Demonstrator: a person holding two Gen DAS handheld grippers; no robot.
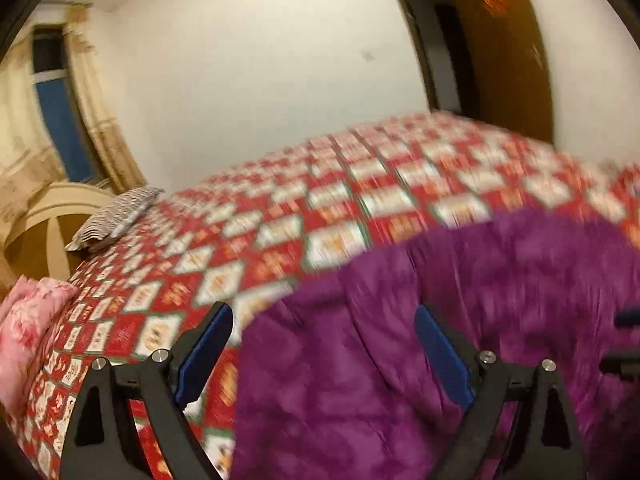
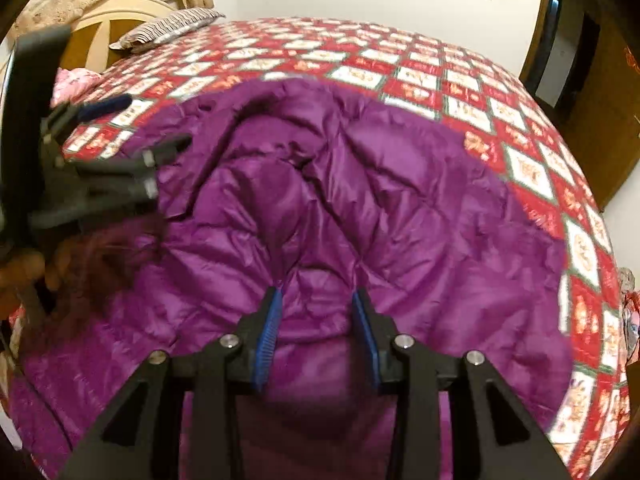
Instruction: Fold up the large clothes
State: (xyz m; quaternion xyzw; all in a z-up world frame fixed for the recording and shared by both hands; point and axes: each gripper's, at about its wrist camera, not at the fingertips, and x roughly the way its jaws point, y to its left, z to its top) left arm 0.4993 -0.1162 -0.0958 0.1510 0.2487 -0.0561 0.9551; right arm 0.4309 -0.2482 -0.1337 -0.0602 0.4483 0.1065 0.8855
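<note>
Jacket (image 2: 360, 208), one, purple and quilted, lies spread on the bed (image 2: 520, 112), right below both grippers. The right gripper (image 2: 316, 300) hangs over a puffed ridge with its fingers partly parted, gripping nothing as far as I can see. The left gripper (image 1: 324, 320) is spread wide and empty at the jacket's edge. Likely between folds; next, each needs a hem to pinch. Farther off: one striped pillow (image 2: 168, 26), one pink bundle (image 1: 28, 320).

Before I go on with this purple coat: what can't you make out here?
- Coat near hem: cut by right view's bottom edge, behind right gripper.
- Right pads' grip on the fabric: unclear.
- Bedspread pattern: motion-blurred, left view.
- Left gripper open; coat beneath blurred.
</note>
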